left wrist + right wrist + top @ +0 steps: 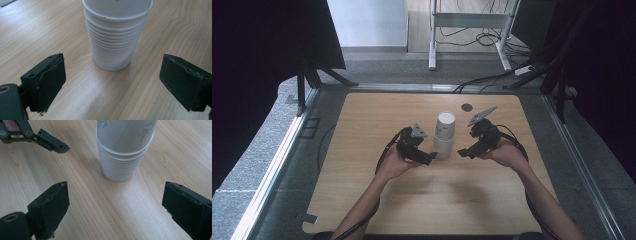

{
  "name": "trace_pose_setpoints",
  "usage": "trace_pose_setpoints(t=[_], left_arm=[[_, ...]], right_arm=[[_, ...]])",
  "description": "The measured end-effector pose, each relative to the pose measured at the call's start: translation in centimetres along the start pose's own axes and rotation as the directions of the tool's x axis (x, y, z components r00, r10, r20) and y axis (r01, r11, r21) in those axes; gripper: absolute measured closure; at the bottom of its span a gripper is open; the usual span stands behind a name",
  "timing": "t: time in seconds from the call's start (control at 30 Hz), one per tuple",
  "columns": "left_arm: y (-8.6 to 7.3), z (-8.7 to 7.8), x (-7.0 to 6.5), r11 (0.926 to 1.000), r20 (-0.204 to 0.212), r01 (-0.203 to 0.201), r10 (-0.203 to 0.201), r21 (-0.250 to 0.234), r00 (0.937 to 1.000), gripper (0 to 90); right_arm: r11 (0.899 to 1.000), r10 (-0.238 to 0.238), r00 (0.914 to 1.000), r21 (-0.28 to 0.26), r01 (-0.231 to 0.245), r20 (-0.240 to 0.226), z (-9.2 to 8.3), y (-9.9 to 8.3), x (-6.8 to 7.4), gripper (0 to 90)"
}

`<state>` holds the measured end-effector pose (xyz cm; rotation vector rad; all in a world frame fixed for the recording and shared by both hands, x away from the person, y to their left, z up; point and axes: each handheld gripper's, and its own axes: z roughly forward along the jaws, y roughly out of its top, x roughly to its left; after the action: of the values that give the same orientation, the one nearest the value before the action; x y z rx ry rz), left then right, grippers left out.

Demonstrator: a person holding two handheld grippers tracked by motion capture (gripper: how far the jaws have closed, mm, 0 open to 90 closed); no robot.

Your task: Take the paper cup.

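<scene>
A stack of white paper cups [444, 135] stands upside down in the middle of the wooden table [412, 200]. In the left gripper view the stack [116, 35] shows its many rims just beyond my jaws. The top cup has a green leaf print, seen in the right gripper view [125, 152]. My left gripper [429, 157] lies close to the left of the stack's base, open [116, 83], nothing between its pads. My right gripper [463, 152] faces the stack from the right, open [117, 211] and apart from the cups. The left gripper's jaw [50, 142] shows in the right gripper view at upper left.
A small dark round mark [467, 106] lies on the table behind the stack. Metal rails [277, 165] frame the table. A white desk frame [469, 22] and cables [492, 75] stand on the floor beyond. Dark curtains hang on both sides.
</scene>
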<state>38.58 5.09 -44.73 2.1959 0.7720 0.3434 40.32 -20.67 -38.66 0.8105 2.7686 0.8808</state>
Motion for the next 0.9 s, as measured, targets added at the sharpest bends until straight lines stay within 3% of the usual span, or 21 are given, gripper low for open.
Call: trace_pose_setpoints(t=[0.9], left_arm=[[1.5,2.3,-0.2,0.9995,0.005,-0.004,0.004,-0.03,1.0,14.0]], right_arm=[[0.994,-0.019,0.9998,0.105,0.019,-0.001,-0.3,3.9,-1.1,12.8]])
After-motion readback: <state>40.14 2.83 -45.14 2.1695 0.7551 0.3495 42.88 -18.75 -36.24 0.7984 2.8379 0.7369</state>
